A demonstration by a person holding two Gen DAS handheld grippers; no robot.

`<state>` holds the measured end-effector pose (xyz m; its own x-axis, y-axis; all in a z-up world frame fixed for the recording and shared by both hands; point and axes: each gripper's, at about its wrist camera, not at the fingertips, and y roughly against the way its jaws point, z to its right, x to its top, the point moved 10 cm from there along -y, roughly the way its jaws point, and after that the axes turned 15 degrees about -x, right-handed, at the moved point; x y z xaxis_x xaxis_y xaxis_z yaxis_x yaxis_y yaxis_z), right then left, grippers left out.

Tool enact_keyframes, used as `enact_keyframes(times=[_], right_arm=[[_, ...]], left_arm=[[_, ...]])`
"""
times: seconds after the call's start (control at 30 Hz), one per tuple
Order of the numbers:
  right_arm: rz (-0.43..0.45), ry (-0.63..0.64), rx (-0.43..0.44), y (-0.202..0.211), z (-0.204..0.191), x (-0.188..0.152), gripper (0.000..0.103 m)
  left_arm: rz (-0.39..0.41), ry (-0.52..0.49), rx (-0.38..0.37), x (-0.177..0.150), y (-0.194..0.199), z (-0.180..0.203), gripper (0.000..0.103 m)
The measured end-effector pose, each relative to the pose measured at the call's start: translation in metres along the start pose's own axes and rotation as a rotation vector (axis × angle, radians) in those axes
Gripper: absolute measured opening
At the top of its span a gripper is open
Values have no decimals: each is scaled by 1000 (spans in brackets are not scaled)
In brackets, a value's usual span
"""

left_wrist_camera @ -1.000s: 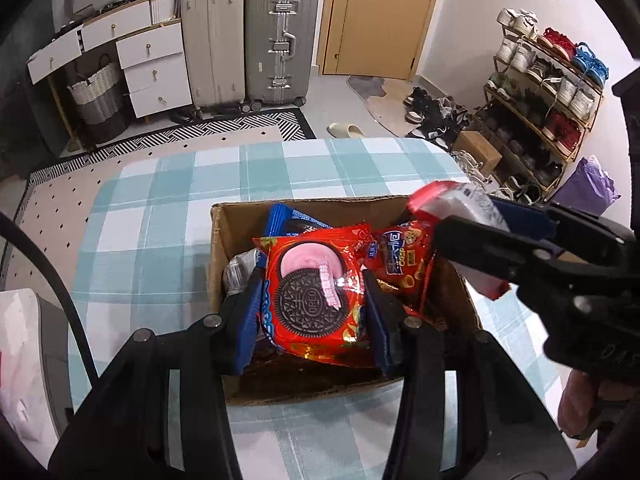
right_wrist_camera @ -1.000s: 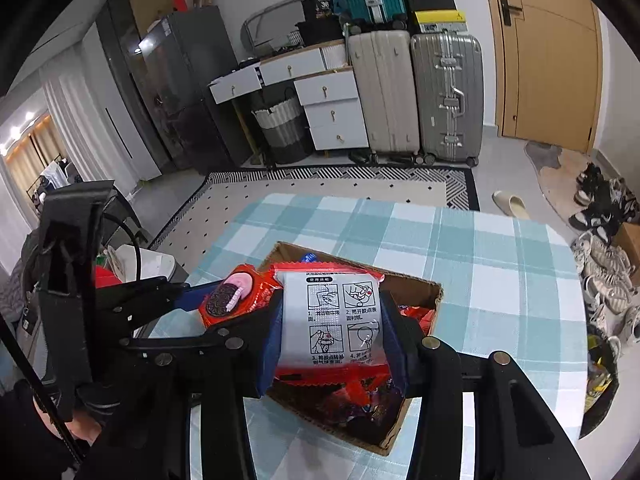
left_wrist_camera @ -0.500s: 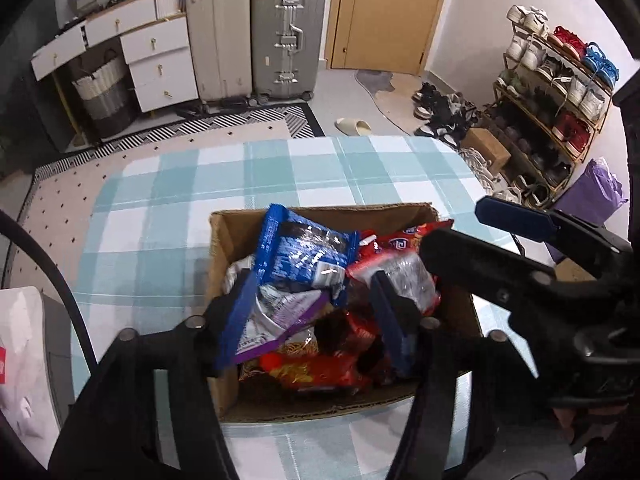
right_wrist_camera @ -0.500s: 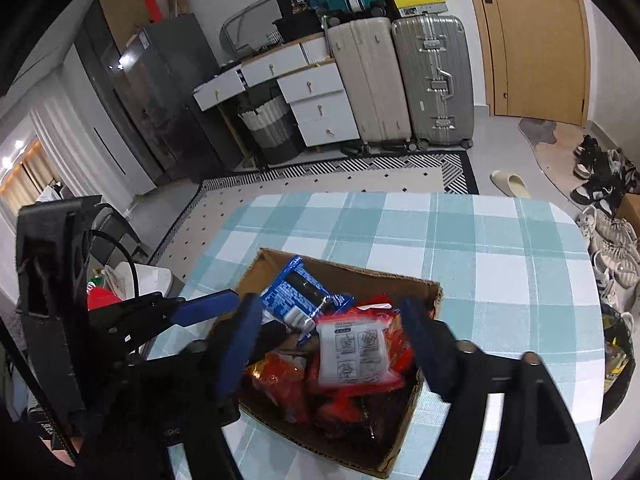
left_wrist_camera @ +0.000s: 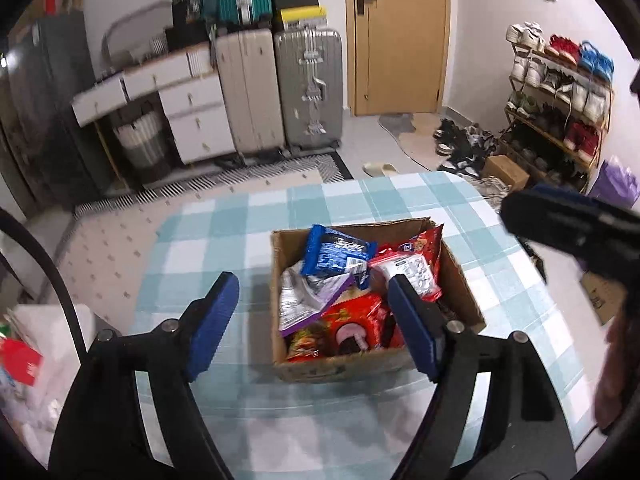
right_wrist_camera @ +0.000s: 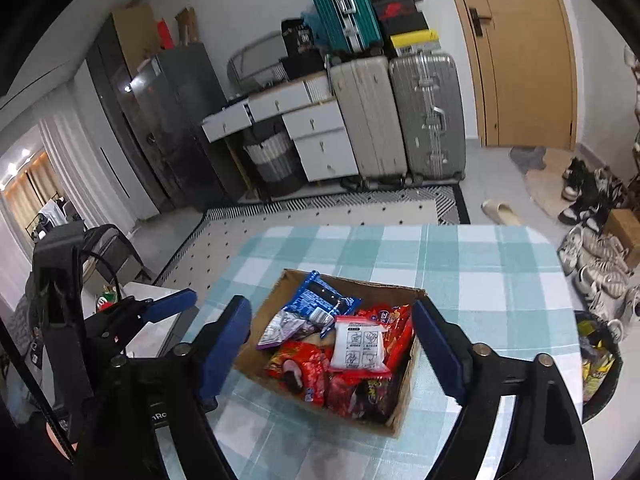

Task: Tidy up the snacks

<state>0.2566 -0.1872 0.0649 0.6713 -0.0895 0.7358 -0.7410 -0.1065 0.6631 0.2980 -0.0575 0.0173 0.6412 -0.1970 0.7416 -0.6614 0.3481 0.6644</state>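
A cardboard box [left_wrist_camera: 460,280] stands on the checked tablecloth and holds several snack packets. A blue packet [left_wrist_camera: 336,252] lies at its back, a red cookie packet [left_wrist_camera: 352,324] at the front, a red-and-white packet [left_wrist_camera: 412,268] on the right. The box also shows in the right wrist view [right_wrist_camera: 404,384], with the white-backed packet [right_wrist_camera: 360,344] on top. My left gripper [left_wrist_camera: 316,320] is open and empty, above and near the box. My right gripper [right_wrist_camera: 332,344] is open and empty above the box.
The table [right_wrist_camera: 480,272] has a teal and white checked cloth. Suitcases [left_wrist_camera: 280,88], white drawers [left_wrist_camera: 188,116] and a door stand behind. A shoe rack [left_wrist_camera: 560,104] is at the right. A bin [right_wrist_camera: 596,368] sits by the table's right edge.
Both grippers let go of their packets, the cookie packet and the white-backed packet, which now lie in the box. Both grippers have opened wide and pulled back and up from the box.
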Motion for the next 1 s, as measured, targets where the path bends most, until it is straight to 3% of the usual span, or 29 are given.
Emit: enact_keyframes(times=[0.13, 0.27, 0.4, 0.53, 0.63, 0.87, 1.0], right_arm=[[45, -15, 10, 37, -3, -5, 87], [116, -7, 21, 77, -7, -11, 101], [167, 7, 23, 113, -11, -26, 102], [228, 21, -5, 146, -12, -43, 102], [297, 35, -29, 171, -13, -58, 103], [388, 11, -54, 192, -8, -95, 103], [423, 40, -79, 180, -7, -115, 103]], left_arm=[[65, -10, 39, -3, 40, 7, 81], [125, 40, -5, -9, 83, 16, 83], [178, 49, 13, -19, 118, 20, 86], [255, 70, 4, -32, 154, 25, 102], [290, 73, 22, -46, 176, 29, 102], [348, 23, 16, -79, 208, 50, 102], [395, -5, 61, -90, 210, 52, 102]])
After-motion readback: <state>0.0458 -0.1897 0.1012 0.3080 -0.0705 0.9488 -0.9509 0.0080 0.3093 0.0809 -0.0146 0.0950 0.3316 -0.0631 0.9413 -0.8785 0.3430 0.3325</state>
